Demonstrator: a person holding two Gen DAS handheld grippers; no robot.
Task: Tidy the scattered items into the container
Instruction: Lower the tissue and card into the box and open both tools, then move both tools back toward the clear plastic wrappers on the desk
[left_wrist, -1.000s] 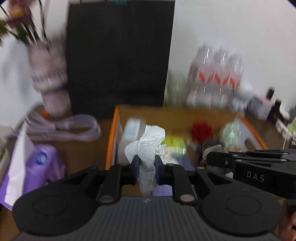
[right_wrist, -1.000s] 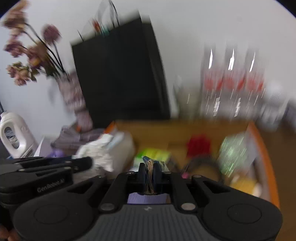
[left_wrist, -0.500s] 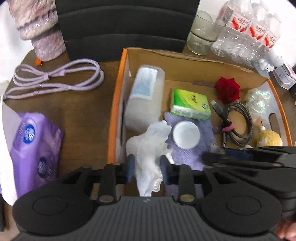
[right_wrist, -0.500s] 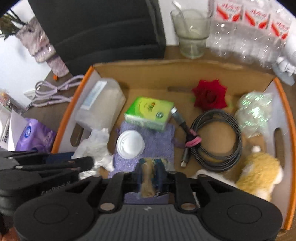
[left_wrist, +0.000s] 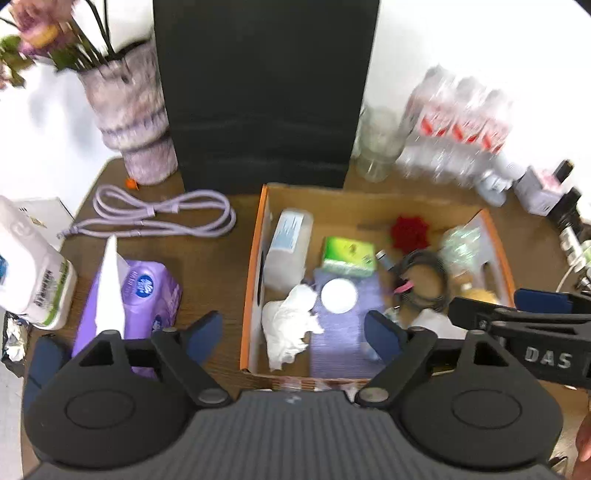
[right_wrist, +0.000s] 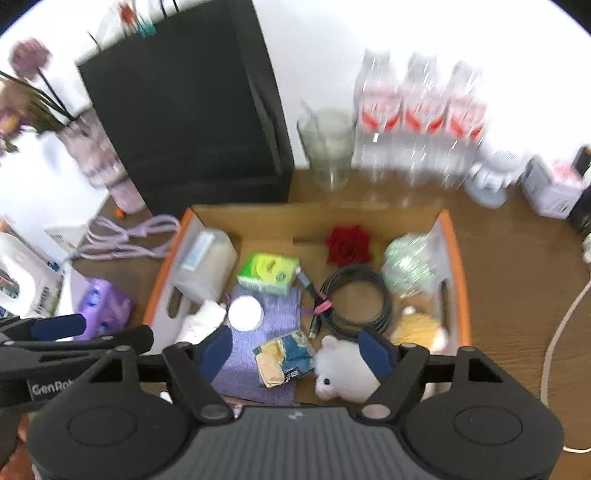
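Left gripper (left_wrist: 293, 334) jaws opening, nothing between them; crumpled white tissue (left_wrist: 290, 325) lies in cardboard box (left_wrist: 255, 266), near left wall. Right gripper (right_wrist: 295, 349) jaws opening too, empty; yellow-blue wrapper (right_wrist: 282, 358) rests on purple cloth (right_wrist: 269, 314) inside box. Box already holds green packet (right_wrist: 267, 273), black cable (right_wrist: 354, 299), red rose (right_wrist: 349, 245), plush toy (right_wrist: 343, 373). Left on bench (left_wrist: 207, 266): lilac cable (left_wrist: 159, 218), purple tissue pack (left_wrist: 144, 295), possibly more, edges blurred. Task mostly done.

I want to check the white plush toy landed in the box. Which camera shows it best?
The right wrist view: the white plush toy lies in full sight in the cardboard box. The left wrist view shows only a white sliver behind the gripper's finger.
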